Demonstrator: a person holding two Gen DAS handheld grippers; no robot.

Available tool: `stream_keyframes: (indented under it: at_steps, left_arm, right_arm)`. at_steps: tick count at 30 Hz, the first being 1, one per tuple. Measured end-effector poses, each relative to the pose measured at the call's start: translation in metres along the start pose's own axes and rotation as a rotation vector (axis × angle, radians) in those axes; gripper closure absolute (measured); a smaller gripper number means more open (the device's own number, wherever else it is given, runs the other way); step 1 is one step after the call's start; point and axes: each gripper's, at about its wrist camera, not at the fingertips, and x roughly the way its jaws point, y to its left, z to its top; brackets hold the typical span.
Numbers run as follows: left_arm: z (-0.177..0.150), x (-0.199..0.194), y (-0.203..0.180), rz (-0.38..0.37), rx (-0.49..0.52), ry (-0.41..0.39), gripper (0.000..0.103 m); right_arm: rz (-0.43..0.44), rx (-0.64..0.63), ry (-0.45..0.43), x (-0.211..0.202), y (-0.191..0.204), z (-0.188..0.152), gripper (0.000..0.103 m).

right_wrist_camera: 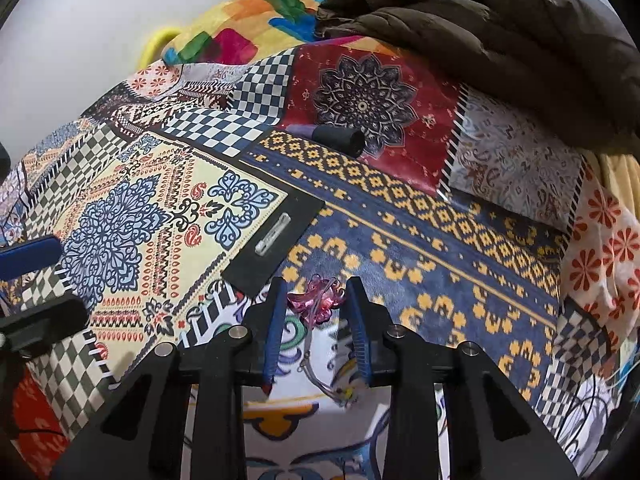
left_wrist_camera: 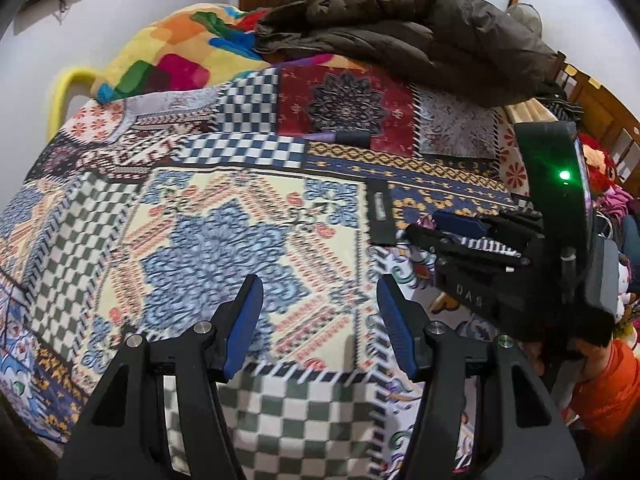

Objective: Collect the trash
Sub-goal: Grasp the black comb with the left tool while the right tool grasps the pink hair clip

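A small pink butterfly-shaped trinket (right_wrist_camera: 316,302) with a thin metal chain (right_wrist_camera: 316,364) lies on the patchwork blanket (right_wrist_camera: 400,248). My right gripper (right_wrist_camera: 317,286) points down at it, and both blue pads touch its sides. In the left wrist view the right gripper (left_wrist_camera: 424,230) shows at the right, with a bit of pink (left_wrist_camera: 425,222) at its tips. My left gripper (left_wrist_camera: 319,284) hangs open over the blanket's (left_wrist_camera: 208,248) blue and cream pattern with nothing between its fingers. A flat black packet (right_wrist_camera: 276,236) with a white label lies just beyond the trinket.
A black and purple tube (right_wrist_camera: 336,138) rests further back on the red patch. A brown padded jacket (right_wrist_camera: 500,40) is heaped at the far right. A bright multicoloured pillow (left_wrist_camera: 168,52) sits at the back left. An orange sleeve (left_wrist_camera: 608,384) holds the right gripper.
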Motion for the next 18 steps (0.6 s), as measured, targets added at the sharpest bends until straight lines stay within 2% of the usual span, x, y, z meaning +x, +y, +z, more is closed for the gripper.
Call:
stream_keyframes:
  at_steps: [2,5,9,11,16,18]
  left_arm:
    - [0.004,0.008,-0.007,-0.027,0.021,0.020,0.045]
    - [0.009,0.022,-0.020,-0.027,0.068,0.043,0.045]
    - [0.014,0.046,-0.038,-0.007,0.137,0.074,0.045]
    - [0.017,0.059,-0.043,-0.008,0.147,0.088,0.045]
    - [0.026,0.081,-0.051,0.053,0.145,0.067,0.045]
    - [0.030,0.085,-0.051,0.039,0.122,0.063,0.045]
  right_arm:
    - [0.025,0.047,0.012,-0.003,-0.007,-0.001,0.075]
    - [0.032,0.106,-0.002,-0.016,-0.022,-0.007,0.075]
    - [-0.027,0.073,-0.023,-0.024,-0.027,-0.009,0.075]
    - [-0.053,0.053,-0.016,-0.027,-0.031,-0.011,0.075]
    - [-0.056,0.073,-0.033,-0.038,-0.044,-0.013,0.075]
    - [-0.056,0.080,-0.040,-0.042,-0.047,-0.014,0.075]
